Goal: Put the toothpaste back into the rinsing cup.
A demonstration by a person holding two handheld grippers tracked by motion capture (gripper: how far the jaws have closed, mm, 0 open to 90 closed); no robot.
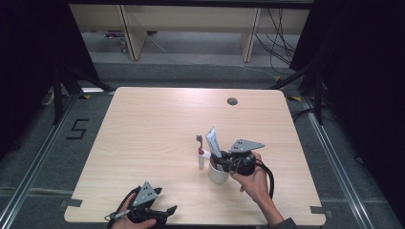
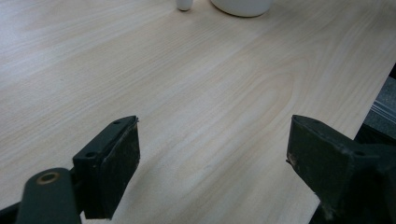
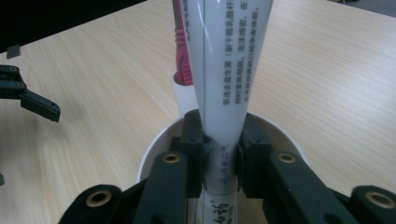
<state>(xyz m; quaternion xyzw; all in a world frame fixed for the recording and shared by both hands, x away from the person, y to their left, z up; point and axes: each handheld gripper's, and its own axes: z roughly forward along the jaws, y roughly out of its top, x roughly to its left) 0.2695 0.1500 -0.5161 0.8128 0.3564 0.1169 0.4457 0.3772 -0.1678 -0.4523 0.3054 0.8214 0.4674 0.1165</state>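
At the bottom left of the high view the left gripper (image 1: pixel 162 210) rests with jaws wide apart and empty, while right of centre the right gripper (image 1: pixel 228 164) clamps one white tube (image 1: pixel 213 141) standing in one white cup (image 1: pixel 217 175), one pink-headed toothbrush (image 1: pixel 200 151) just behind.

From above, I see the cup (image 1: pixel 218 174) on the table (image 1: pixel 157 124), right of centre and toward the near edge. My right gripper (image 1: pixel 229 163) reaches into it, jaws on either side of the tube (image 1: pixel 213 141) — which stands tilted in the cup. Just left of the cup stands the toothbrush (image 1: pixel 200 151). My left gripper (image 1: pixel 160 212) sits well apart, at the near-left edge.
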